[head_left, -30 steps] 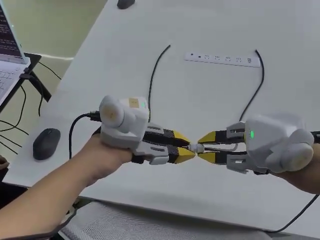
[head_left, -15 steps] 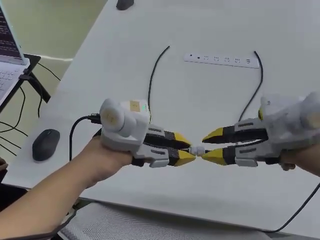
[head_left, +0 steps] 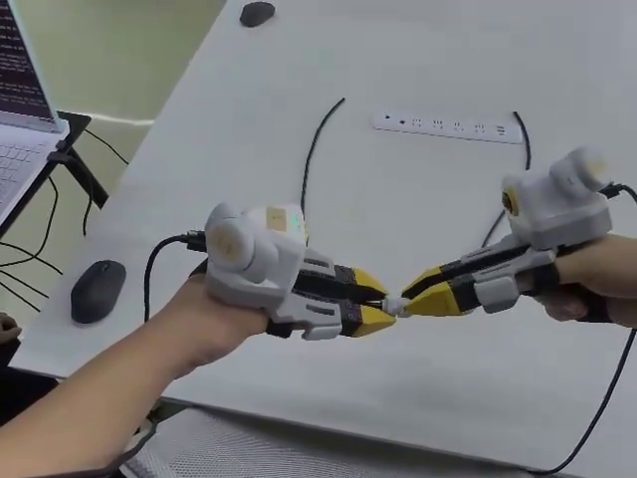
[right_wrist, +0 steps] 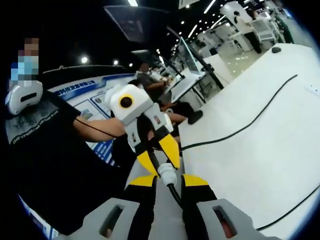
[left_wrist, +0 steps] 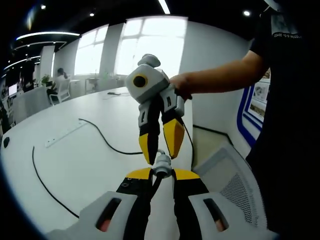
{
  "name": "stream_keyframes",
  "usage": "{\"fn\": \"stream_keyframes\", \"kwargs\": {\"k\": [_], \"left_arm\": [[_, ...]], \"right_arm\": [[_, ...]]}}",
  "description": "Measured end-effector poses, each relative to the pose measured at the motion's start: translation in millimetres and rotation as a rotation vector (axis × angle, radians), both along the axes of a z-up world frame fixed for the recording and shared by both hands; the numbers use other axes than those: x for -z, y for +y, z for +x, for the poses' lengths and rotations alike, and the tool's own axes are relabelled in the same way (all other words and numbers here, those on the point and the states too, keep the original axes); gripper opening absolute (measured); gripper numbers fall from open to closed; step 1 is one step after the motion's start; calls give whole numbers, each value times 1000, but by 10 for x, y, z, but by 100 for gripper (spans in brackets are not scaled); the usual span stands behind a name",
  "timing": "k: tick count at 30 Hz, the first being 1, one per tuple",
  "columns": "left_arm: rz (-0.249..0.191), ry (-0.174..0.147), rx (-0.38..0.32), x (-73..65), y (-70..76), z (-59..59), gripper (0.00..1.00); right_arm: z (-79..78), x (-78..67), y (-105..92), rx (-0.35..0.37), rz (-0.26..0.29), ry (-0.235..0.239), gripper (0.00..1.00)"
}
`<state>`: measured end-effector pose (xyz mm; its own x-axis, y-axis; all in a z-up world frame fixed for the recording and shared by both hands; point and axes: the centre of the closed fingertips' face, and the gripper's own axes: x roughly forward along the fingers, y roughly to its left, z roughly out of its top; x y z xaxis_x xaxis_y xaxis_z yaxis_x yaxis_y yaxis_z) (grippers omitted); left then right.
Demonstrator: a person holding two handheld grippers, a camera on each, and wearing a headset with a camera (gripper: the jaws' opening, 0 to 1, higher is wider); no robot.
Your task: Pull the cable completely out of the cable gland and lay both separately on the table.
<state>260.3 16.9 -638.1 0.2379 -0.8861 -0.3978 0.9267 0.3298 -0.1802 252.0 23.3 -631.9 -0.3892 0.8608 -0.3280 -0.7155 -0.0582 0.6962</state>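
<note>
Above the table's near edge, a small white cable gland [head_left: 395, 306] hangs in the air between the two grippers' yellow tips. My left gripper [head_left: 379, 303] comes in from the left and is shut on the gland [left_wrist: 162, 163]. A thin black cable [left_wrist: 154, 186] runs back between its jaws. My right gripper [head_left: 408, 299] meets it from the right, body tilted up. Its tips are pinched together at the gland's other end on the cable [right_wrist: 175, 192], just behind the gland [right_wrist: 166, 173]. The two grippers' tips almost touch.
A white power strip [head_left: 448, 126] lies at the back of the white table [head_left: 249, 149], with black cables [head_left: 314, 159] trailing toward me. A dark mouse [head_left: 98, 289] sits at the left edge and another [head_left: 257, 12] at the far end. A laptop [head_left: 20, 119] stands off the table's left.
My right gripper has swung up and rolled over, its body now higher and farther back, while its tips stayed at the gland. The left gripper has held still.
</note>
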Motion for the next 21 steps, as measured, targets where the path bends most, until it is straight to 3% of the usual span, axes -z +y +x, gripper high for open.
{"fn": "stream_keyframes", "kwargs": {"k": [11, 14, 15, 19, 21], "left_arm": [[5, 9, 10, 31, 25, 13, 15], [3, 22, 8, 43, 19, 13, 15], [4, 25, 6, 46, 17, 16, 15], [2, 33, 1, 47, 18, 24, 15], [-3, 44, -6, 44, 14, 23, 15]], "right_arm": [[-66, 37, -3, -27, 18, -21, 9], [-65, 45, -4, -39, 25, -84, 8], [-50, 57, -3, -44, 24, -144, 8], [-43, 54, 3, -56, 35, -272, 8], [-39, 53, 6, -67, 41, -378, 8]]}}
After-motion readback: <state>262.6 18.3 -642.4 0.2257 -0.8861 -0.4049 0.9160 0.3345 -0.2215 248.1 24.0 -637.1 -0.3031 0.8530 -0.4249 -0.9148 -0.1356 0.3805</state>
